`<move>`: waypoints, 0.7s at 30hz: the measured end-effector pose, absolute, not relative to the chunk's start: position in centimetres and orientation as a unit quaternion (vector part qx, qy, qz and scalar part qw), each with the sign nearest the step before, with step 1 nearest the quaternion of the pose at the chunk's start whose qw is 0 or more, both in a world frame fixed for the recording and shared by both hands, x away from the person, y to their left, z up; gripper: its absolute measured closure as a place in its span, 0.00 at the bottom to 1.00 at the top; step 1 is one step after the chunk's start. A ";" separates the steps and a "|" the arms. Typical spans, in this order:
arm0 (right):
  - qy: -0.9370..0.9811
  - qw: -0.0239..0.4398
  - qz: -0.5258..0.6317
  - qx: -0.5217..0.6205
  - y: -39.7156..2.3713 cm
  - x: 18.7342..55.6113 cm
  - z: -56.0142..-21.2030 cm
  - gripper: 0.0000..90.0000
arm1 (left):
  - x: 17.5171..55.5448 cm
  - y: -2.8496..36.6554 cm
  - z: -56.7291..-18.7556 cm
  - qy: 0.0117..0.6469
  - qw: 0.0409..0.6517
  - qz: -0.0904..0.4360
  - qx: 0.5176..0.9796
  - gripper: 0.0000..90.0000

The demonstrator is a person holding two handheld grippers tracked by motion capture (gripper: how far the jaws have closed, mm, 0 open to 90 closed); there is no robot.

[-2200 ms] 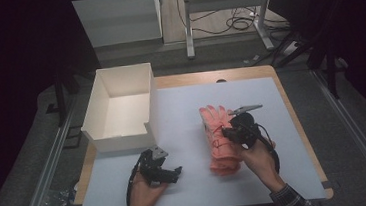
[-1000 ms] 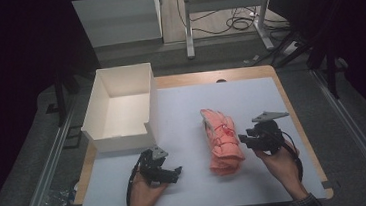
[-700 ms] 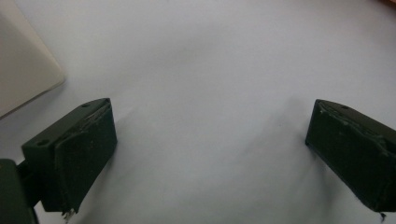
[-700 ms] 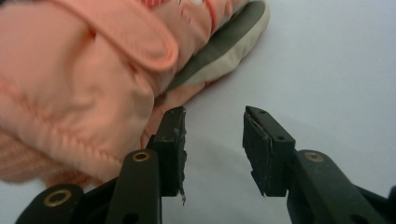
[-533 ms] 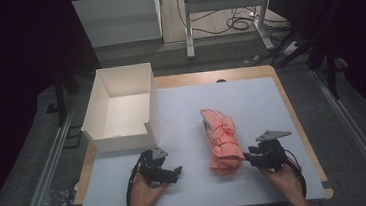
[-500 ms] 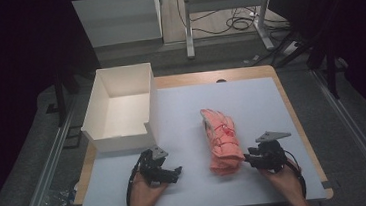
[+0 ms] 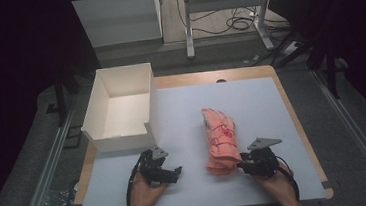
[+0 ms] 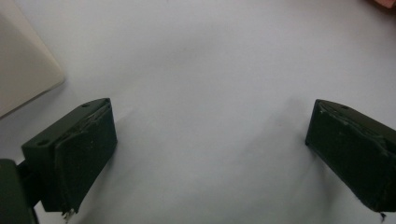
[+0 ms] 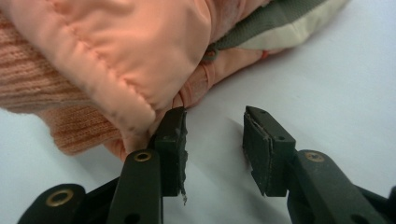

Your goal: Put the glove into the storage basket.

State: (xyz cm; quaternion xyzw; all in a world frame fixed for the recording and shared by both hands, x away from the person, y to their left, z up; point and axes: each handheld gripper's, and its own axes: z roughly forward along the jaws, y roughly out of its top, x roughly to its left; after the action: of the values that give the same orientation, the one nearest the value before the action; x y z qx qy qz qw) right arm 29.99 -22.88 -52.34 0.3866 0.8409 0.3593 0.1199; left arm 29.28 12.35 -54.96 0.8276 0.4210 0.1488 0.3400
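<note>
A white sheet [image 7: 251,107] covered most of the wooden table, and an open white box [image 7: 121,108] stood at its far left corner with nothing visible inside. A pair of salmon-pink gloves [image 7: 220,140], stacked, lay right of centre, their long axis running away from the person, knitted cuffs at the near end. The right gripper [image 7: 250,162] rested on the sheet just beside those cuffs, clearly the nearer tool; its jaws stood narrowly parted with bare sheet between them, one jaw touching the padded edge of the gloves [image 9: 116,60], which lay to that gripper's left. The left gripper [image 7: 163,171] sat well apart from the gloves, near the box's front wall, jaws spread wide over bare sheet.
</note>
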 end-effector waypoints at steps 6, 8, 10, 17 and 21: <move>0.847 0.125 0.359 0.371 -21.7 29.9 -52.5 0.64 | 29.3 12.4 -55.0 0.421 0.340 0.149 0.828 0.02; 0.850 0.127 0.360 0.365 -21.3 29.9 -52.5 0.63 | 29.3 12.4 -55.0 0.421 0.340 0.149 0.828 0.02; 0.851 0.129 0.360 0.360 -20.8 29.9 -52.6 0.63 | 29.3 12.4 -55.0 0.421 0.340 0.149 0.828 0.02; 0.857 0.129 0.361 0.344 -19.2 30.1 -52.7 0.62 | 29.3 12.4 -55.0 0.421 0.340 0.149 0.828 0.02; 0.861 0.130 0.360 0.334 -18.1 30.2 -52.7 0.62 | 29.3 12.4 -55.0 0.420 0.339 0.149 0.828 0.02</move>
State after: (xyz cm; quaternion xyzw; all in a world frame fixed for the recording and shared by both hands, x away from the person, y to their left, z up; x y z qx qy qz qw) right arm 30.19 -18.07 -52.75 0.3344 0.8611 0.3602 0.1300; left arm 29.28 12.36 -54.95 0.8282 0.4205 0.1489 0.3393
